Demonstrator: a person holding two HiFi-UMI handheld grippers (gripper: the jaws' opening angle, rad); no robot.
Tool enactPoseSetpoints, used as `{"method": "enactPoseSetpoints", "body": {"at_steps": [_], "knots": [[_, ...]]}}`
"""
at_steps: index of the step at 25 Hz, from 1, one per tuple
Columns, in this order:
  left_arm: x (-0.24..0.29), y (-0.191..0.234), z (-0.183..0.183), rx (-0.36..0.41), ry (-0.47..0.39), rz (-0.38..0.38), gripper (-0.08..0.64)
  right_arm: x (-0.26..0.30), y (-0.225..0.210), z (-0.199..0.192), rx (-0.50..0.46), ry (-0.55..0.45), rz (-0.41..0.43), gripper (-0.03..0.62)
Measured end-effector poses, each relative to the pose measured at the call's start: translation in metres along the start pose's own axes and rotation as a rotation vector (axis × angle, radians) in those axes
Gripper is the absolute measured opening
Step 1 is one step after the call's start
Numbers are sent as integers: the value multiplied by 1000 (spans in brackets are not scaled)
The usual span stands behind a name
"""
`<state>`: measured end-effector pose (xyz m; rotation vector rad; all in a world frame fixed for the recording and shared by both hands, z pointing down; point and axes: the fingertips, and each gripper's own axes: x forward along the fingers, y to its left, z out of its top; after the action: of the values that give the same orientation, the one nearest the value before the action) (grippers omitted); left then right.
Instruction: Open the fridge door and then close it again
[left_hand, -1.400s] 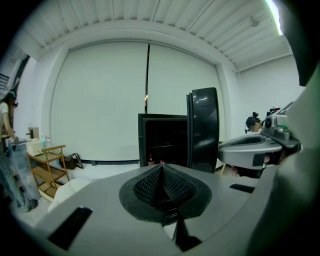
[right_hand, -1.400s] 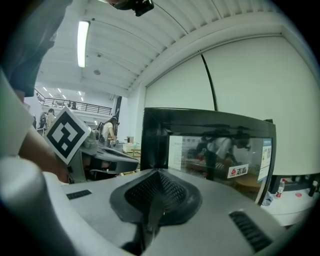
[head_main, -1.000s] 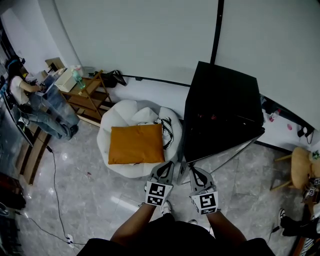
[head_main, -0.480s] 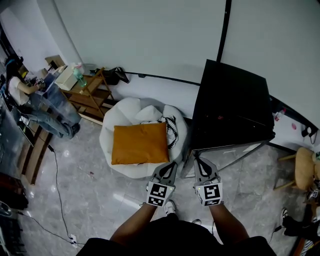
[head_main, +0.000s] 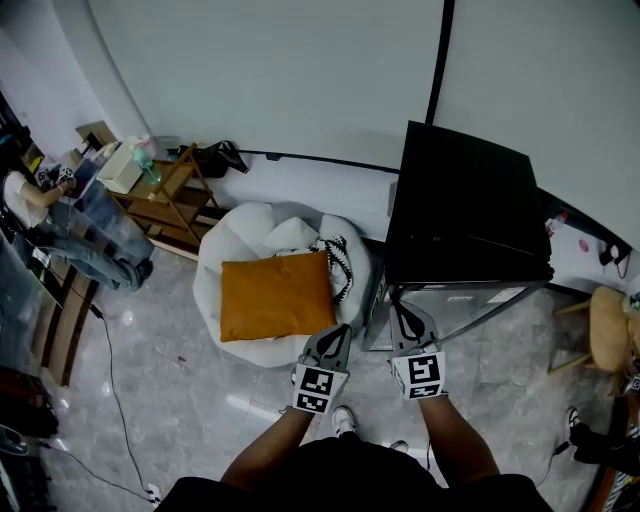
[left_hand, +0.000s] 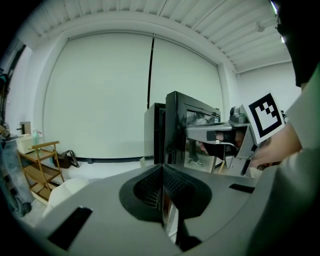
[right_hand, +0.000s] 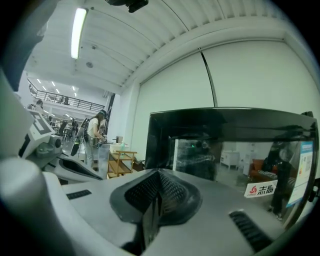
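Black fridge (head_main: 462, 195) upright on the grey floor (head_main: 170, 370), back to the pale wall (head_main: 280, 70), right beside a white beanbag (head_main: 250, 235) bearing an orange cushion (head_main: 277, 295). Glass door (right_hand: 235, 155) facing the person, apparently shut. From the head view, reduced to a narrow strip under the dark top. Interior lost behind reflections in the right gripper view, with only a white sticker (right_hand: 261, 189) in red print plain on the glass, lower right. In the left gripper view, partly covered by the right gripper and its marker cube (left_hand: 263, 116).

Left gripper (head_main: 344, 329) near the fridge's near left corner, by the beanbag's edge, jaws pressed together with nothing between them. Right gripper (head_main: 399, 311) just in front of the door, jaws likewise pressed together and empty. Touching the glass or not: impossible to tell.

Wooden shelf (head_main: 165, 195) far left, its load too small to name. A person (head_main: 30, 200) beside it, half cropped by the frame edge. Pale stool (head_main: 603, 330) at the right edge, only partly in frame.
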<state>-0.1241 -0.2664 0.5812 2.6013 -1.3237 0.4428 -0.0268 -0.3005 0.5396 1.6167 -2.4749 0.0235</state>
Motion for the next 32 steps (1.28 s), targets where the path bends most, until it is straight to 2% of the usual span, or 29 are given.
{"method": "enactPoseSetpoints", "body": {"at_steps": [9,14,32], "knots": [[16,10,8,11,-14,-44,21,29,-15,2,-24,1,-52,17],[22,16,9,20,-14,-57,21,41,-24,6,41,7,-68,17],[33,22,11,32,-10,-64,21,71,-42,13,41,-23,-96,17]]}}
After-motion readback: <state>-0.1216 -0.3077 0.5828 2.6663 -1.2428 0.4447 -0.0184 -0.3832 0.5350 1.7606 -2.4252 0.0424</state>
